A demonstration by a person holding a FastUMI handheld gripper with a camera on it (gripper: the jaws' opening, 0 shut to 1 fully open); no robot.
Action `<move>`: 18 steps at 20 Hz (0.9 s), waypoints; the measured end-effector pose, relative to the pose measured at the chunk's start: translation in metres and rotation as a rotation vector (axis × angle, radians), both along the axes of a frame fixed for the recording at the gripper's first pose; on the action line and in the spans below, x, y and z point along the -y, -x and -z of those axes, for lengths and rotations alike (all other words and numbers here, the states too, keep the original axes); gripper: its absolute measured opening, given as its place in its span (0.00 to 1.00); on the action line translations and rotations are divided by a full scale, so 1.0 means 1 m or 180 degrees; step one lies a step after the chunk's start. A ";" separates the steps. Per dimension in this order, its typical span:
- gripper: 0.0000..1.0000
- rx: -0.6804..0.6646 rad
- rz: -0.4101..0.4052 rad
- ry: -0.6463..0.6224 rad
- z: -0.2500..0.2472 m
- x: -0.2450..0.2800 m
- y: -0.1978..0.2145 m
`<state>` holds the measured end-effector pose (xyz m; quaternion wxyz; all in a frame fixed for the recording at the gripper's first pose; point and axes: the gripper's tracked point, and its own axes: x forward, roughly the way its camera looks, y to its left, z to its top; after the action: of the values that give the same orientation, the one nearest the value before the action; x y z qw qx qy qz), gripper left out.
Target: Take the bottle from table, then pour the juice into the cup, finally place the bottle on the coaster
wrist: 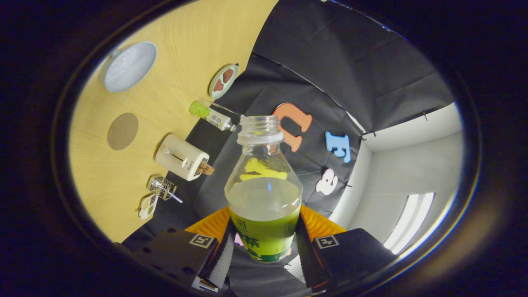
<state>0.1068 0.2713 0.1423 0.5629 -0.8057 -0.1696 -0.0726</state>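
My gripper pinches the open bottle by its labelled base, both fingers pressed to its sides, green juice filling the lower half. Beyond, on the wooden table, lie the round coaster and farther off the cup.

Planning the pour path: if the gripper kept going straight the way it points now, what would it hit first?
Likely the black cloth booth wall beyond the clear uncapped green-juice bottle that the gripper is shut on; depth is unclear.
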 end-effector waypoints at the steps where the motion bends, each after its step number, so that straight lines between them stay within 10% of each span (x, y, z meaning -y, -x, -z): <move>1: 0.74 -0.0001 -0.0002 0.0006 -0.001 -0.001 -0.001; 18: 0.74 -0.0094 -0.0060 -0.0176 0.009 -0.006 -0.001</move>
<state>0.1076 0.2771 0.1329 0.5881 -0.7892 -0.1668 -0.0600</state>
